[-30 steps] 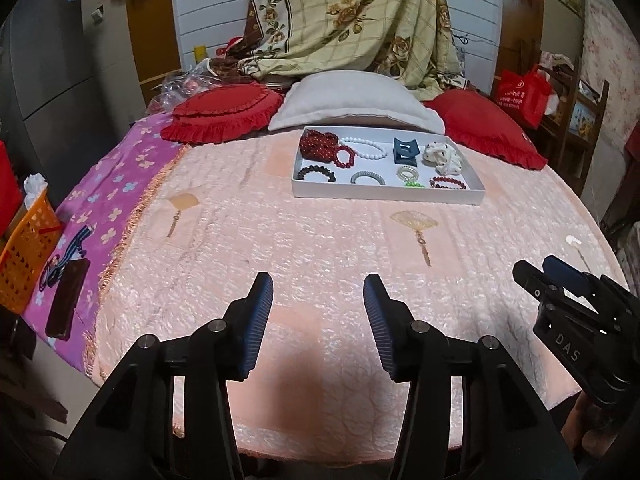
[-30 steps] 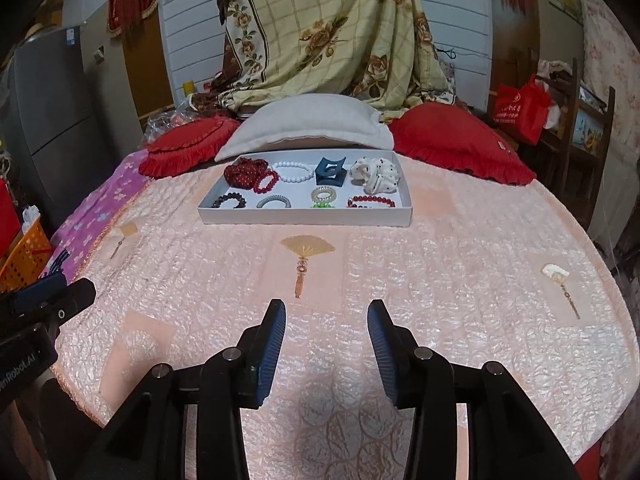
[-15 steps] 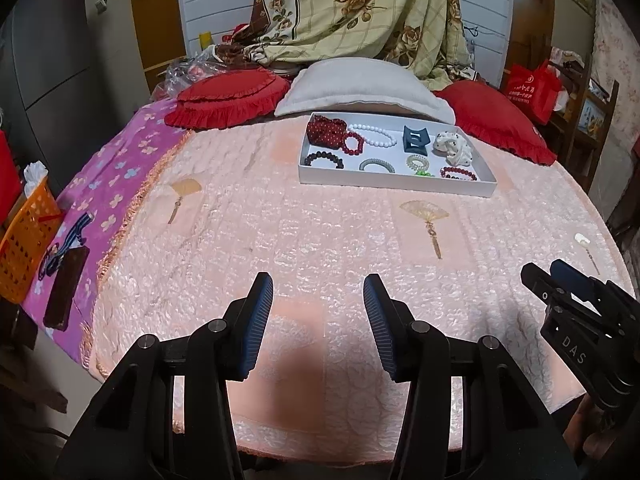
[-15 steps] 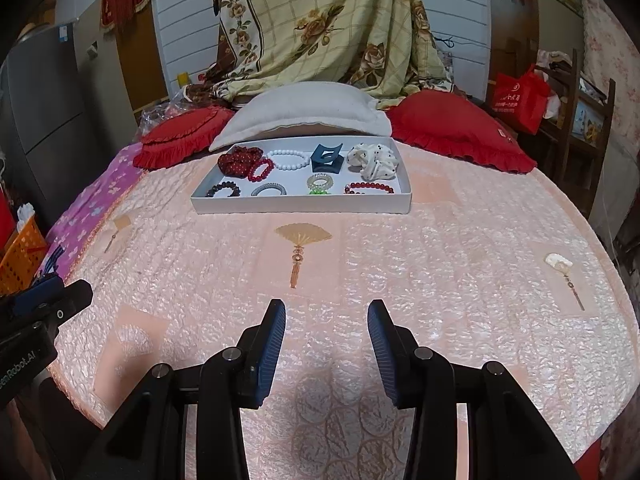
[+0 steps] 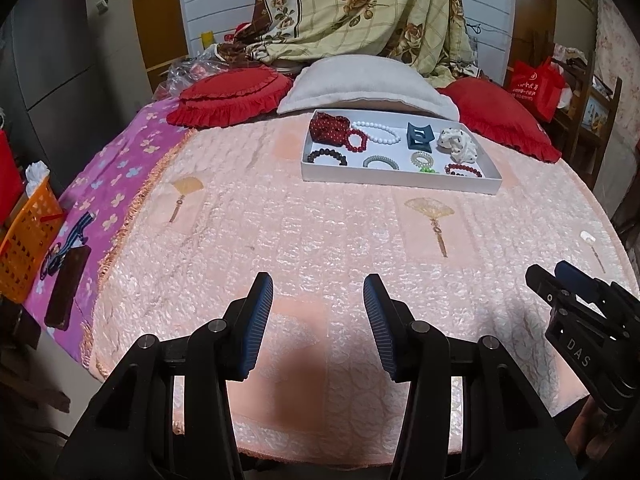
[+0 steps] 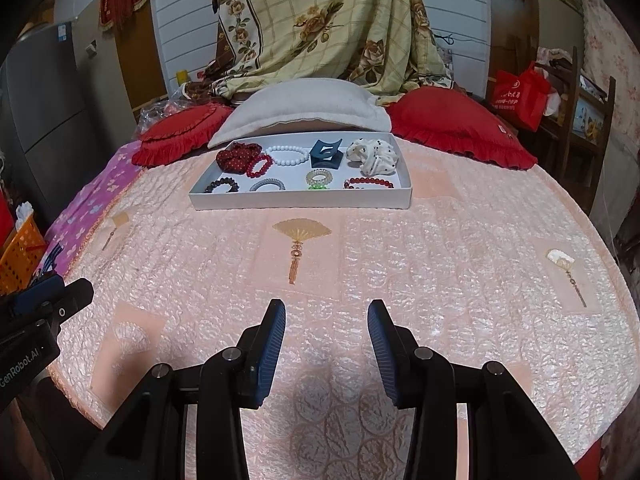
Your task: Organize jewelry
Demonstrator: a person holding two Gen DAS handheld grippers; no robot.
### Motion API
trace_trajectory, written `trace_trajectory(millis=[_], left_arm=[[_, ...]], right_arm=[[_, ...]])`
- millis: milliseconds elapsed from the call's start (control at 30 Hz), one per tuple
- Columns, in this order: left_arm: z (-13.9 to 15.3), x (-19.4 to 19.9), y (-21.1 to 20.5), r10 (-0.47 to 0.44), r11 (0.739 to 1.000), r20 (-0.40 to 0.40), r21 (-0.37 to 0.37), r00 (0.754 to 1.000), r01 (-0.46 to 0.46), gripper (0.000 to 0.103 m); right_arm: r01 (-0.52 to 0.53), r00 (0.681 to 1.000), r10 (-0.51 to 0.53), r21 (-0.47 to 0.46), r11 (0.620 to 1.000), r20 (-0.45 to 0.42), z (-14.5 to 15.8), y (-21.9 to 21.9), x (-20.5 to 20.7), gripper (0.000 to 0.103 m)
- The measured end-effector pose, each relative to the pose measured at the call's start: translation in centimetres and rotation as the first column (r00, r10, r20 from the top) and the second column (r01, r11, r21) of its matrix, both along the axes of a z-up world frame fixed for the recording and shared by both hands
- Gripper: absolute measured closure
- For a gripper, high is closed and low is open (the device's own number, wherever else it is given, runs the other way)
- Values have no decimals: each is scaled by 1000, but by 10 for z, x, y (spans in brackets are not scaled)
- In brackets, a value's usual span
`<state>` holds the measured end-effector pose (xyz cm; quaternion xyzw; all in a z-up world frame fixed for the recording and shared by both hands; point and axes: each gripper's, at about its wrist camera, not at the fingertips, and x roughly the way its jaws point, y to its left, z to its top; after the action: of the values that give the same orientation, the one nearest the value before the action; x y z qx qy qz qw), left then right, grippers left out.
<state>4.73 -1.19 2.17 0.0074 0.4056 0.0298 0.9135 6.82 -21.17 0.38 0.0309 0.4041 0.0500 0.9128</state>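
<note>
1. White shallow tray sits on the pink quilted bed cover, at the far side, just in front of the grey pillow and between two red cushions.
2. Back row in the tray, left to right: dark red dotted scrunchie touching a red bead bracelet, white bead bracelet, blue hair claw, white spotted scrunchie.
3. Front row: dark bead bracelet, grey coil hair tie, pale coil hair tie with something small and green at its near edge (too small to tell), dark red bead bracelet.
4. Left tongs spread apart, nothing between them, over the near edge of the bed; tray well apart, ahead and to the right.
5. Right tongs also spread apart and holding nothing; tray well apart, ahead and slightly left.
6. Each tongs shows at the edge of the other's view (side by side, not touching).
</note>
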Motion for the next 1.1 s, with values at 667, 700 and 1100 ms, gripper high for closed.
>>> trace_trajectory(millis=[667, 700, 1100], left_arm=[[61, -50, 13, 110, 987, 452, 53, 885, -150, 0], [63, -52, 13, 113, 986, 466, 59, 877, -158, 0], [45, -31, 9, 101, 993, 290, 33, 952, -115, 0]], right_arm=[[-1, 999, 1, -6, 1000, 45, 7, -2, -5, 62], [-2, 998, 2, -3, 1000, 56, 9, -3, -6, 62], [-11, 998, 13, -35, 999, 63, 11, 3, -6, 62]])
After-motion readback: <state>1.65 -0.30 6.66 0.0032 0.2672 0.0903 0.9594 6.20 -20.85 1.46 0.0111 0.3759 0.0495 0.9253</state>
